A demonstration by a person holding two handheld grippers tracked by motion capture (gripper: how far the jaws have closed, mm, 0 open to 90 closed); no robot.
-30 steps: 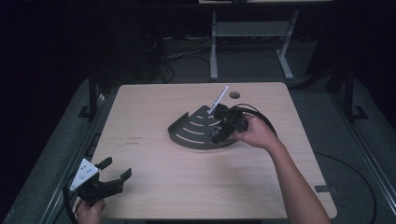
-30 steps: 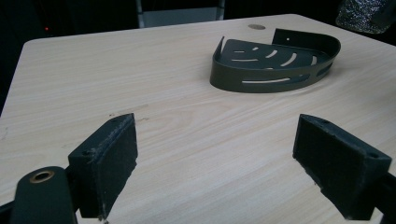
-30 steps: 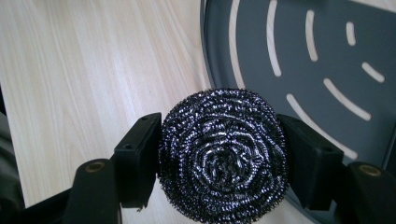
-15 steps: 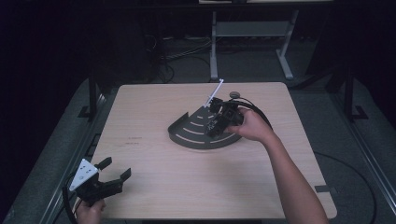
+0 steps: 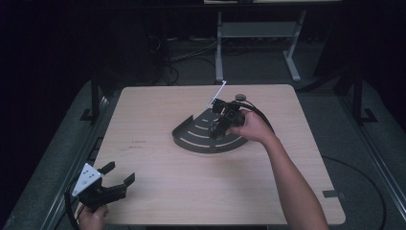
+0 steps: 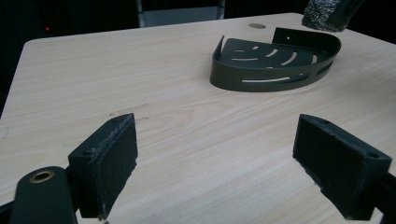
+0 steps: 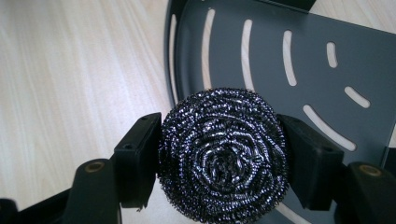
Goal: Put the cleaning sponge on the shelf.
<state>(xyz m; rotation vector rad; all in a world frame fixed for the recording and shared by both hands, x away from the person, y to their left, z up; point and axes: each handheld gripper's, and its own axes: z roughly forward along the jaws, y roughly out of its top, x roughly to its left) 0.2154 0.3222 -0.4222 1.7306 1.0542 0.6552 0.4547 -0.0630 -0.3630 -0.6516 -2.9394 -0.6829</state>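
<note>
Dark room beyond a pale wooden table (image 5: 158, 191), with a white metal frame (image 5: 253, 33) and loose cables (image 5: 184, 50) on the floor behind it. Near the far middle of the table, a dark quarter-round slotted tray (image 5: 196, 136), curved rim toward the person. Right gripper (image 7: 223, 161) held over the tray's curved edge, jaws clamped on a round steel-wool scourer (image 7: 223, 161), seen from above at (image 5: 216, 128); bare wood to one side below, slotted tray floor to the other. Small round disc (image 5: 240, 97) on the table just behind the hand. Left gripper (image 5: 117, 178) low at the near left corner, jaws wide apart, bare wood between it and the tray
</note>
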